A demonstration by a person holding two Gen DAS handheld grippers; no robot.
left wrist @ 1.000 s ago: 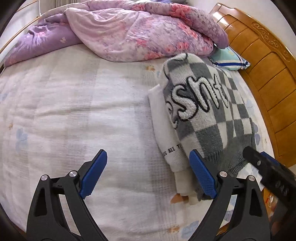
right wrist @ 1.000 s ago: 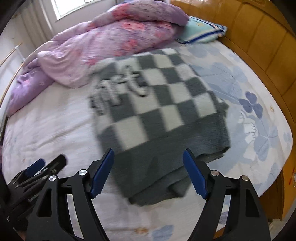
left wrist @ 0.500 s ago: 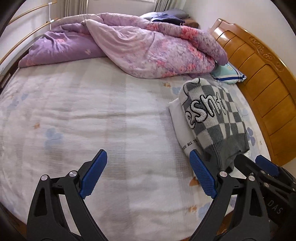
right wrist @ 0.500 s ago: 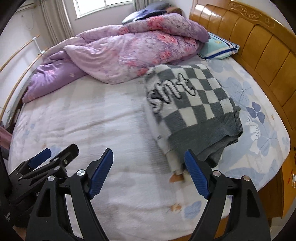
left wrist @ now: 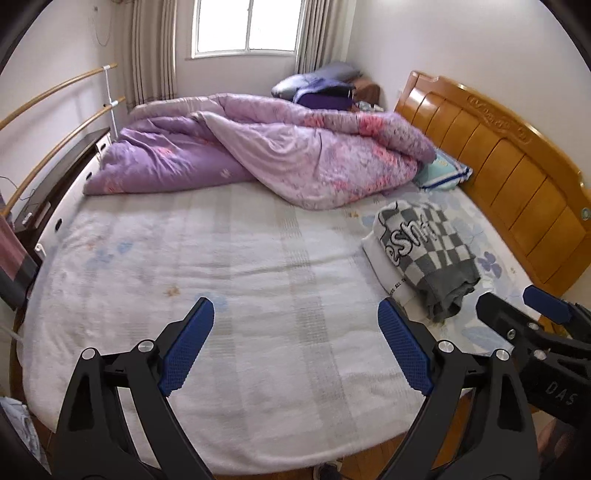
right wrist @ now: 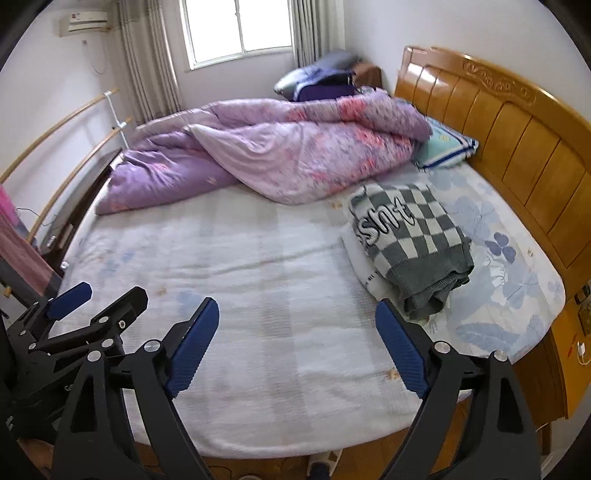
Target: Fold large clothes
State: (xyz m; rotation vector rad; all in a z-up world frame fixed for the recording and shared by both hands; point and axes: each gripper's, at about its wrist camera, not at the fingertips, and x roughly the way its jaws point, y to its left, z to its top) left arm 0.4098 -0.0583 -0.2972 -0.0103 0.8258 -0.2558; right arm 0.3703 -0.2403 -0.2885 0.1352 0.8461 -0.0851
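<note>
A folded grey and white checked sweater [left wrist: 428,251] with black lettering lies on top of a folded white garment [left wrist: 384,266] at the right side of the bed, near the headboard. It also shows in the right wrist view [right wrist: 410,236], over the white garment [right wrist: 360,258]. My left gripper [left wrist: 295,347] is open and empty, held above the bed's near edge, well back from the clothes. My right gripper [right wrist: 297,347] is open and empty too, at about the same distance. Each gripper shows at the edge of the other's view.
A crumpled purple and pink quilt [left wrist: 258,151] covers the far part of the bed [left wrist: 221,258]. A teal pillow [left wrist: 443,171] lies by the wooden headboard [left wrist: 509,166]. Wooden rails [left wrist: 55,122] run along the left wall. A window [left wrist: 245,26] is behind.
Both grippers have pulled back and up from the folded clothes. The stack, close under the fingers a second ago, now lies far off, and the whole room shows.
</note>
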